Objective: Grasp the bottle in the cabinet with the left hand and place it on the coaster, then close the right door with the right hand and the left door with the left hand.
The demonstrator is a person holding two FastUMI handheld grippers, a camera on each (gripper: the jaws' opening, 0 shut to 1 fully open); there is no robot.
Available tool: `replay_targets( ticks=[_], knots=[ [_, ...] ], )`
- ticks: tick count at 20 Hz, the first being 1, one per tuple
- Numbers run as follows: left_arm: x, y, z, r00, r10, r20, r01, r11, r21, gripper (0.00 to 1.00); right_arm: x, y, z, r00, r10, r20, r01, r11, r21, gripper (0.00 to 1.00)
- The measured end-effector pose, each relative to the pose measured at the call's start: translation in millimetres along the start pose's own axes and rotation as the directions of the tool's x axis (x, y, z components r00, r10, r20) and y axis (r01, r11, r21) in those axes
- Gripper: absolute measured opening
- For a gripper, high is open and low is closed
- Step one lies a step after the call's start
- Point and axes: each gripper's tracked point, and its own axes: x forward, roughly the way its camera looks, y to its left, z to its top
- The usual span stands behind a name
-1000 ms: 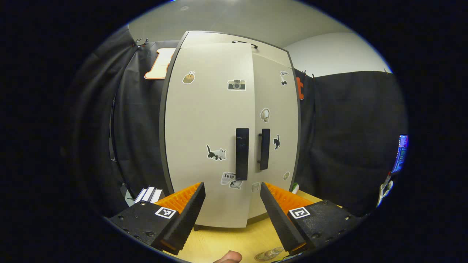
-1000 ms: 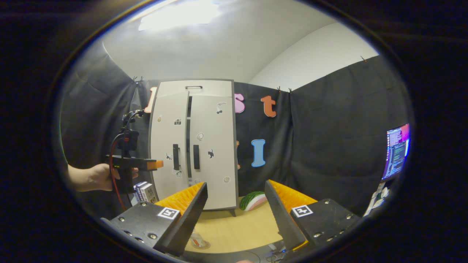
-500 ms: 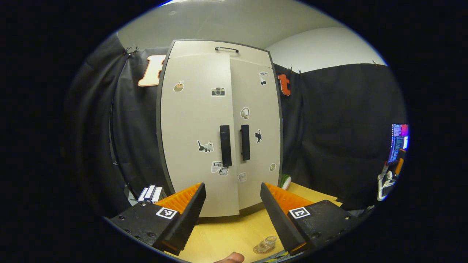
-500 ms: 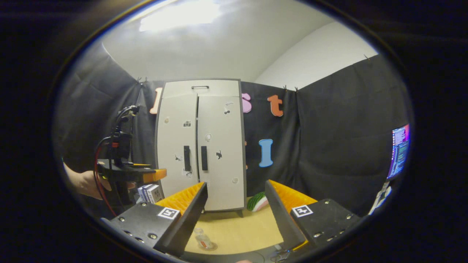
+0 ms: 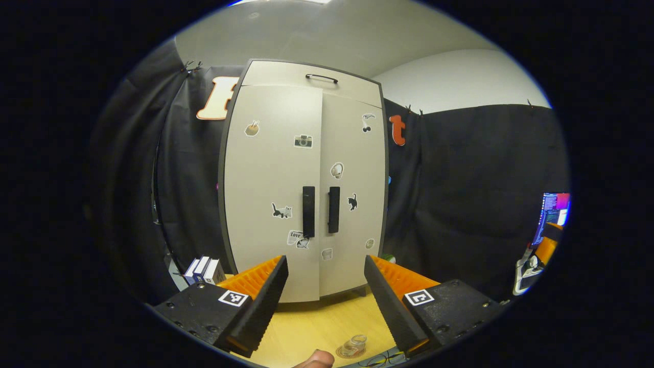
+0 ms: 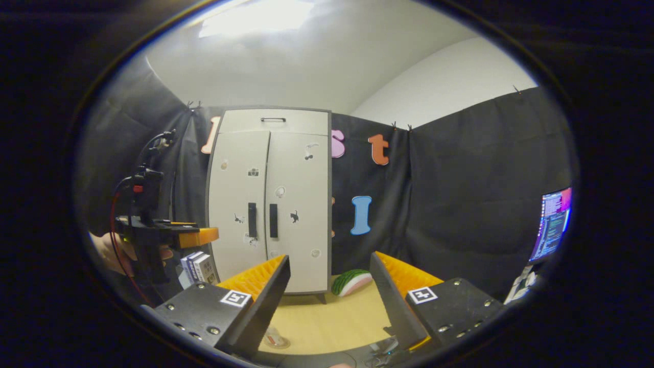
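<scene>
The pale cabinet (image 5: 301, 179) (image 6: 268, 204) stands at the back of the wooden table, both doors flush and their two black handles (image 5: 308, 211) (image 6: 252, 220) side by side. A clear bottle (image 5: 353, 345) (image 6: 274, 337) stands on a round coaster (image 5: 343, 353) near the table's front. My left gripper (image 5: 325, 283) is open and empty, well back from the doors; in the right gripper view it is held by a hand at the left (image 6: 196, 236). My right gripper (image 6: 329, 283) is open with nothing between its fingers, farther back.
Small boxes (image 5: 203, 270) (image 6: 196, 266) stand left of the cabinet. A watermelon-slice toy (image 6: 350, 282) lies to its right. A lit screen (image 6: 549, 225) glows at the far right. A fingertip (image 5: 317, 359) pokes in at the bottom edge.
The left door has swung from slightly ajar to flush with the right one. My left gripper has drawn back from the cabinet; the right gripper barely moved.
</scene>
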Motion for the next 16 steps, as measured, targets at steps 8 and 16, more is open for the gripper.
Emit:
replay_targets(
  ticks=[8, 16],
  knots=[
    [-4, 7, 7, 1.000, 0.002, -0.002, -0.002, 1.000, 0.022, 0.96, 11, 13, 2, 1.000, 0.012, -0.010, -0.011, 0.999, 0.049, 0.96],
    [-31, 10, 8, 1.000, 0.018, 0.014, -0.018, 1.000, 0.008, 0.95, -11, 10, 0, 1.000, 0.009, -0.012, -0.008, 0.998, 0.058, 0.96]
  ],
)
